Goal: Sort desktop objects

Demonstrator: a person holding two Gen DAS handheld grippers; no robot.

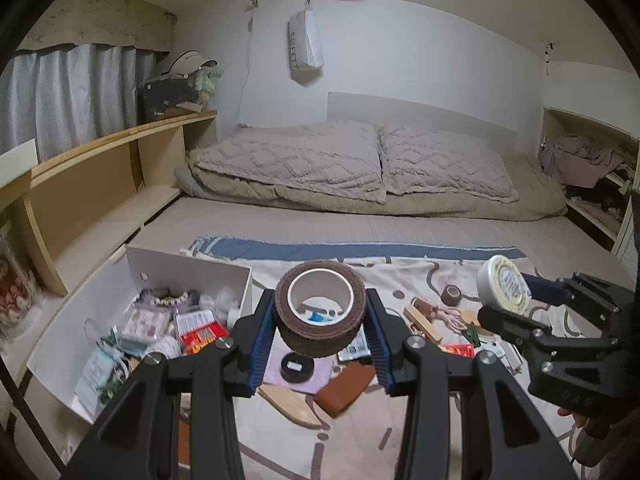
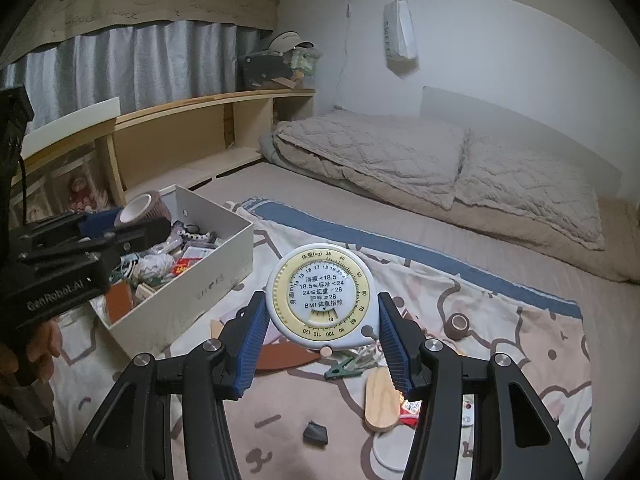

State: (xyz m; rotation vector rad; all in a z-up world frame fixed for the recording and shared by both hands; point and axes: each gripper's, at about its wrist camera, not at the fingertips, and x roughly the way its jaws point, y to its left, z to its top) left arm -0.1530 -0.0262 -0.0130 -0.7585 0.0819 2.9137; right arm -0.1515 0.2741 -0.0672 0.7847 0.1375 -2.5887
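The left gripper [image 1: 320, 320] pinches a brown fabric-covered roll of tape [image 1: 320, 308] between its blue ribbed pads, raised above the bed. The roll's open core tilts up toward the camera, its axis leaning back from upright. The right gripper [image 2: 322, 320] clamps a white round measuring tape with a yellow dial face [image 2: 323, 300], held on edge with the dial facing the camera and its small tab pointing down.

Left of both sits an open white cardboard box [image 2: 208, 276], crowded with packets and small trinkets. Below the grippers a patterned cloth with a blue border [image 2: 460, 276] is strewn with clutter: a brown leather pouch [image 1: 348, 388], a flat light wooden piece [image 2: 382, 402], a green clothes peg [image 2: 340, 370] and a second, smaller brown tape roll [image 2: 459, 325] far to the right. Beyond, beige quilted bedding [image 1: 360, 164] lies against the far wall.
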